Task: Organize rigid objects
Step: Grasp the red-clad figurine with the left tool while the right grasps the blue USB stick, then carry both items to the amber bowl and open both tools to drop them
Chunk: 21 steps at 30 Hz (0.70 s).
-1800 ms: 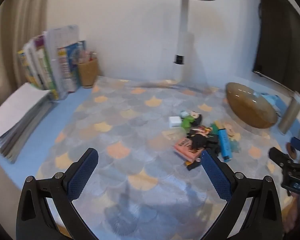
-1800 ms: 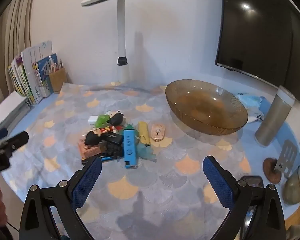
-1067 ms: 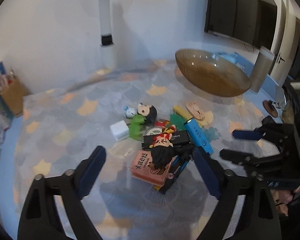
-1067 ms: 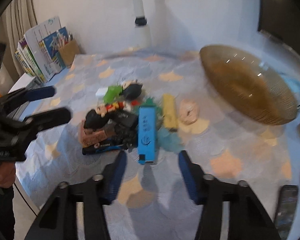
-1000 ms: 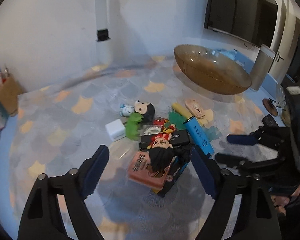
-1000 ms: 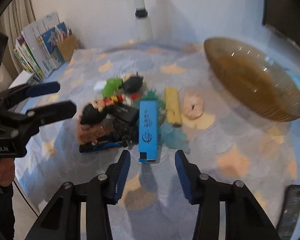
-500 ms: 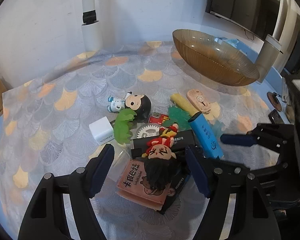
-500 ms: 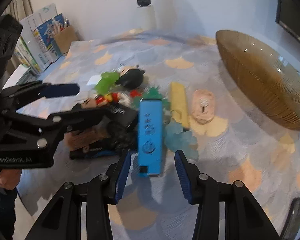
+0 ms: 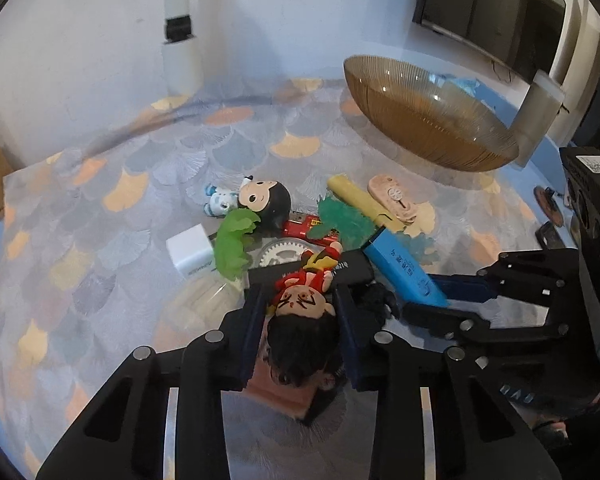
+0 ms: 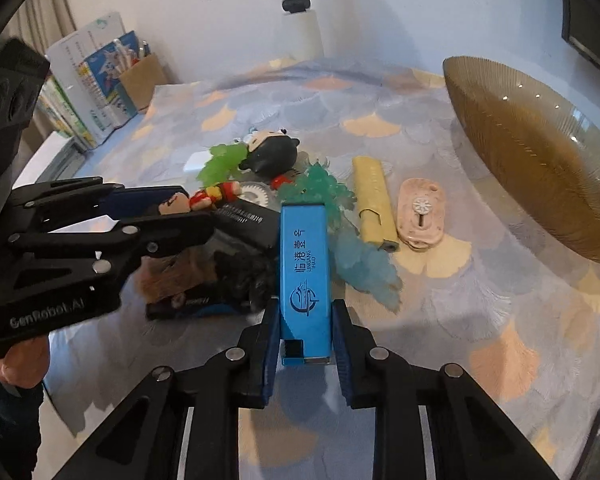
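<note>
White wall (image 9: 100,20) — dark television (image 9: 480,8) mounted right.

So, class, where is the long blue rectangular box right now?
In the right wrist view the long blue rectangular box lies centre-front, its near end between the right gripper fingers, with the teal plastic plant to its right.

A scallop-patterned cloth (image 9: 148,168) covers the surface (image 9: 516,108), carrying an amber bowl (image 9: 428,120), a lamp base (image 9: 182,64) and a toy pile (image 9: 300,240).

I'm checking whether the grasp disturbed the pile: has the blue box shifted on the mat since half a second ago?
No. The blue box lies as before beside the yellow bar; only the right gripper closed in.
</note>
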Each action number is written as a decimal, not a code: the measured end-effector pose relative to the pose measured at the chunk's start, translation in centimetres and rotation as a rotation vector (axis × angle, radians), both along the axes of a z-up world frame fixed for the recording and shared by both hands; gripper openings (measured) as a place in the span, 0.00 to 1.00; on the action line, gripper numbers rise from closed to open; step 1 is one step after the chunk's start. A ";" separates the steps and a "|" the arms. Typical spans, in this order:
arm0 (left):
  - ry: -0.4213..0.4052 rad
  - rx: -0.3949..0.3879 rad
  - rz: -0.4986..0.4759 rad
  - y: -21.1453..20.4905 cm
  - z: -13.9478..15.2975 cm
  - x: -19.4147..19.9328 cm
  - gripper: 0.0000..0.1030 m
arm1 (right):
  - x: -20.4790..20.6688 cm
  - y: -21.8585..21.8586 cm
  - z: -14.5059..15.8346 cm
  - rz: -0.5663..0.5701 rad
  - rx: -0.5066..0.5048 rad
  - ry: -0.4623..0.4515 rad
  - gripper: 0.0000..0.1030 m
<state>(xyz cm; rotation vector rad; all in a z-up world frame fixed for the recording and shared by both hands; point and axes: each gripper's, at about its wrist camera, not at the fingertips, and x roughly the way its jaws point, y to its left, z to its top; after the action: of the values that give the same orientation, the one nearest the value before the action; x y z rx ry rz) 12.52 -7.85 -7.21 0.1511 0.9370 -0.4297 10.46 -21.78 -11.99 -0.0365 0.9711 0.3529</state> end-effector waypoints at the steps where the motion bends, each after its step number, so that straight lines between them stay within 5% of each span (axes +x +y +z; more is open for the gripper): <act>1: -0.006 -0.007 0.012 0.4 0.4 -0.4 0.30 | -0.5 -0.4 0.5 0.001 -0.003 -0.010 0.23; 6: -0.042 -0.041 0.080 3.2 1.7 -4.3 0.30 | -4.3 -4.1 2.3 0.028 -0.044 -0.013 0.23; 14: -0.010 -0.058 0.115 3.4 1.0 -6.5 0.30 | -5.8 -6.4 -0.7 0.003 -0.092 0.053 0.23; 18: -0.038 -0.056 0.081 1.9 2.2 -6.9 0.30 | -5.4 -5.8 -1.0 -0.009 -0.110 0.024 0.37; 21: -0.058 -0.044 0.057 0.6 3.1 -6.6 0.30 | -5.5 -4.8 -1.0 0.015 -0.118 -0.011 0.23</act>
<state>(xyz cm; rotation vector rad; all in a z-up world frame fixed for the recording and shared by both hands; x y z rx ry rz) 5.91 -7.23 -4.13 0.0962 0.8719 -0.3914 4.96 -26.62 -12.98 -0.1531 0.9802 0.3085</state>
